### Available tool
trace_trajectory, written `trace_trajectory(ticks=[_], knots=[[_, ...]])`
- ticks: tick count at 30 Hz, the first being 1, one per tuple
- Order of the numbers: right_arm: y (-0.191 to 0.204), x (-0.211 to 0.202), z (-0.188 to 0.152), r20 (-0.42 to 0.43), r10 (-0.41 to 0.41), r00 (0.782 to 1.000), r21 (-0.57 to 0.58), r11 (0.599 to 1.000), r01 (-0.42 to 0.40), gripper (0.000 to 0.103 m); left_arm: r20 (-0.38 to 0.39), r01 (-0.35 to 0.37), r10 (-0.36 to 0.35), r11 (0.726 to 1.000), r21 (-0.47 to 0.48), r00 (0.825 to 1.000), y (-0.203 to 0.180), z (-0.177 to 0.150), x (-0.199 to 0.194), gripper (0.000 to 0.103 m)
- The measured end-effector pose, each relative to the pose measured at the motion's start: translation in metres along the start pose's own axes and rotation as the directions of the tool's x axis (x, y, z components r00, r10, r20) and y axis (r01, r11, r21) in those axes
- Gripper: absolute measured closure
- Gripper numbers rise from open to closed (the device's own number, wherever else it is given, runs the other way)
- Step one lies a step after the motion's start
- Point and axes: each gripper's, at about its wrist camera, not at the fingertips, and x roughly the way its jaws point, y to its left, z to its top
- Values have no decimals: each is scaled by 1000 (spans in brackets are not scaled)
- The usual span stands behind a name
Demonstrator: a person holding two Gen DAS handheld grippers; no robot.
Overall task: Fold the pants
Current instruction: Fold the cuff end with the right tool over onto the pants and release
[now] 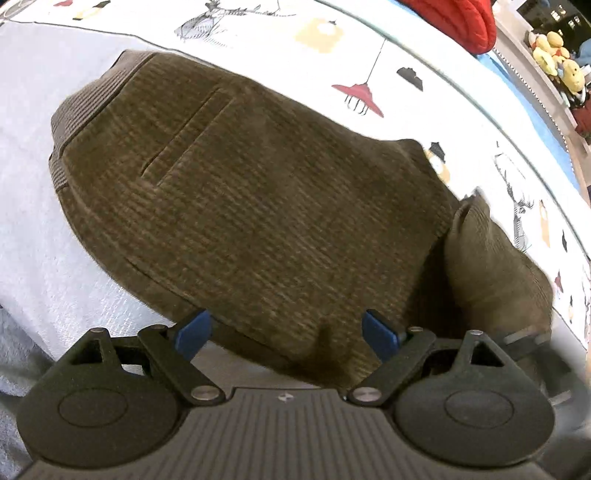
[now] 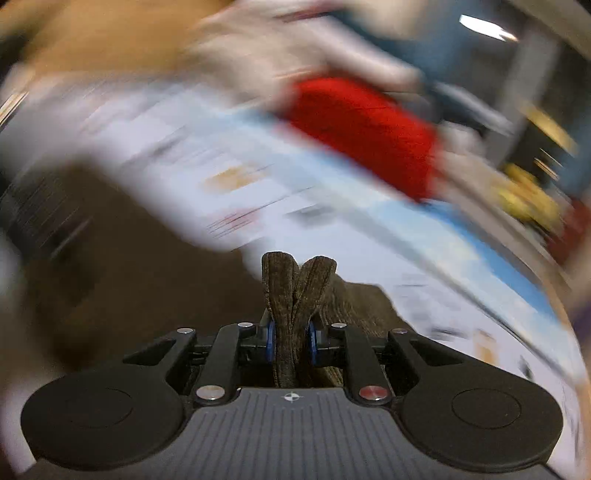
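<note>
Brown corduroy pants (image 1: 236, 192) lie on a white printed sheet, waistband at the upper left, a welt pocket showing. My left gripper (image 1: 286, 332) is open, its blue pads on either side of the near edge of the pants. A raised leg of the pants (image 1: 491, 266) stands at the right. In the right wrist view my right gripper (image 2: 291, 341) is shut on a doubled fold of the pants (image 2: 297, 291), which sticks up between the blue pads. That view is heavily motion-blurred.
The white sheet (image 1: 332, 59) with deer and lamp prints covers the bed. A red cushion (image 1: 458, 22) (image 2: 365, 129) lies at the far edge. Yellow plush toys (image 1: 557, 59) sit on a shelf at the right. A blue strip (image 1: 532, 96) runs along the bed's edge.
</note>
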Motion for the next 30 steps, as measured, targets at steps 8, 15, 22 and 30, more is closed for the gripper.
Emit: trace_trajectory(ticks=[8, 15, 22, 30], knots=[[-24, 10, 10, -18, 63, 998, 191, 980, -58, 86, -22, 12, -12, 1000, -14, 1000, 7, 2, 6, 11], [-71, -35, 67, 151, 27, 988, 185, 981, -55, 86, 23, 49, -48, 999, -19, 999, 9, 11, -9, 11], [49, -10, 4, -45, 201, 979, -174, 963, -206, 85, -10, 47, -47, 999, 11, 999, 4, 0, 5, 11], [45, -25, 8, -11, 234, 972, -97, 968, -234, 77, -33, 80, -77, 994, 70, 996, -25, -5, 17, 11]])
